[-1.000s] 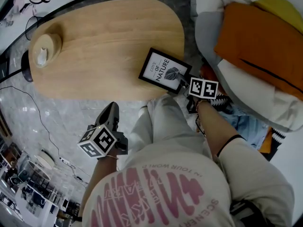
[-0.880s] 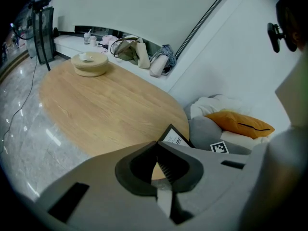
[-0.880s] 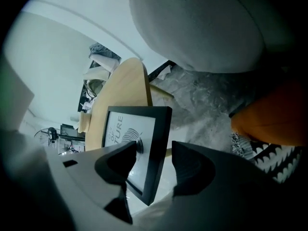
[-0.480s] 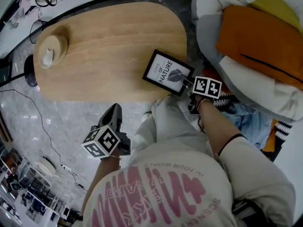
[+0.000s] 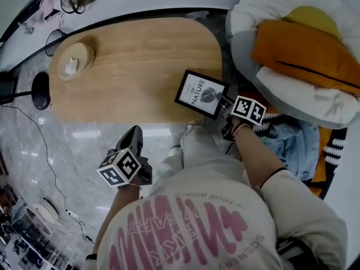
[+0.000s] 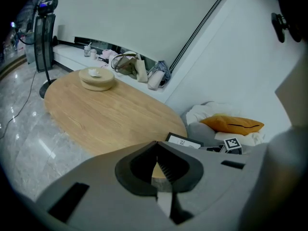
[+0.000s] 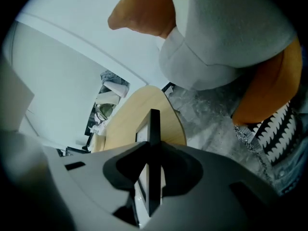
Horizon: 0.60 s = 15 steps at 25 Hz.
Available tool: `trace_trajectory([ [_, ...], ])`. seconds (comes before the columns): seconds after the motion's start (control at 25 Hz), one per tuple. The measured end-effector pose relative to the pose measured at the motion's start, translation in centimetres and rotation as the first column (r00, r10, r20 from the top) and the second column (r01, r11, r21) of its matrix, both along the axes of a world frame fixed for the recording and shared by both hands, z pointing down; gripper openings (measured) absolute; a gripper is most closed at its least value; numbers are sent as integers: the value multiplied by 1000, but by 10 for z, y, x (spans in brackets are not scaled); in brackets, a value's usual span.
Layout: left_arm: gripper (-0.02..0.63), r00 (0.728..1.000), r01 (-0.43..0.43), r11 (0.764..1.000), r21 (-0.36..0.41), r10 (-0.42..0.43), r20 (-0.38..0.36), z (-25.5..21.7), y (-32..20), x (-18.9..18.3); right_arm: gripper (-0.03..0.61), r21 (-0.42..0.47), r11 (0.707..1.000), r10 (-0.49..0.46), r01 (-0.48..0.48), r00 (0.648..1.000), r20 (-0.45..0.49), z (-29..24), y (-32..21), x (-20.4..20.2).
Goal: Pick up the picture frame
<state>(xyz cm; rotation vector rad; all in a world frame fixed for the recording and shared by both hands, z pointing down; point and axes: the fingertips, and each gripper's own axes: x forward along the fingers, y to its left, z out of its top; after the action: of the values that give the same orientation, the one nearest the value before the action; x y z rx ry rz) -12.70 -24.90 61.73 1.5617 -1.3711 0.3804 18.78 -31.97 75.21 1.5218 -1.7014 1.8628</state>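
Frame [image 5: 201, 94] edge in right tool [image 5: 224, 102] (closing)

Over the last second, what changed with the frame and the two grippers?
The right gripper has just been closing its jaws and now clamps the picture frame by its edge. The frame looks raised and tilted over the wooden table instead of lying flat. The left gripper stays shut and empty beside the person's leg. The round dish on the table has not moved.
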Motion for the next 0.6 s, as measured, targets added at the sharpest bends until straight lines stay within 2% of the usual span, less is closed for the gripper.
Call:
trace_trajectory([
  [0.2, 5, 1000, 29, 999, 36, -29, 1, -12, 9, -17, 86, -38, 995, 88, -88, 996, 4, -15, 4, -13],
  [0.44, 5, 1000, 30, 996, 85, -30, 7, -27, 22, -24, 81, -65, 976, 211, -209, 977, 20, -33, 15, -25],
  [0.6, 5, 999, 45, 992, 118, -46, 12, -37, 30, -27, 78, -59, 969, 243, -242, 970, 13, -51, 21, -29],
])
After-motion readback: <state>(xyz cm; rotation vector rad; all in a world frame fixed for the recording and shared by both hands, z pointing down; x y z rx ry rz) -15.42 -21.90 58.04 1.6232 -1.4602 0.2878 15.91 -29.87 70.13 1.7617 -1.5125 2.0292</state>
